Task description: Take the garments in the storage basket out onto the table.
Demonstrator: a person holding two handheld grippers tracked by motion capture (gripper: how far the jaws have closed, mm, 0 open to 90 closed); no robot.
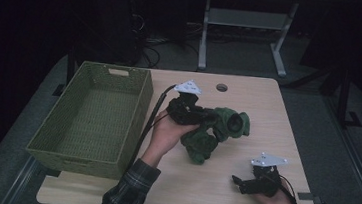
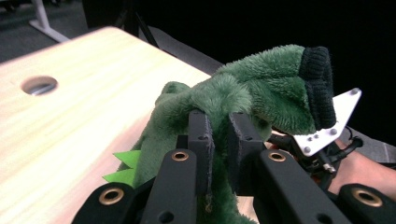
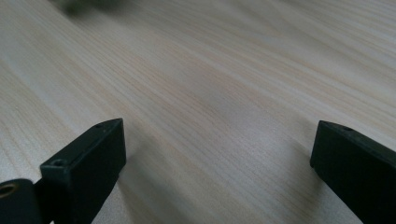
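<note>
- The left gripper (image 1: pixel 202 116) is clamped on the green plush toy (image 1: pixel 216 130); it holds the toy over the middle of the table (image 1: pixel 240 198), toward the far edge.
- The right gripper (image 1: pixel 241 183) rests near the table's near right corner; its jaws stand wide apart, with nothing between them.
- The step in hand seems to be carrying the toy; the next move probably calls for a swing over the woven basket (image 1: pixel 54 140) at the left edge, then a release.

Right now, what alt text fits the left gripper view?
The left tool is shut on a fold of a green plush toy with a black knit cuff, above a pale wooden table with a round cable hole. The other tool's grey plate sits behind.
</note>
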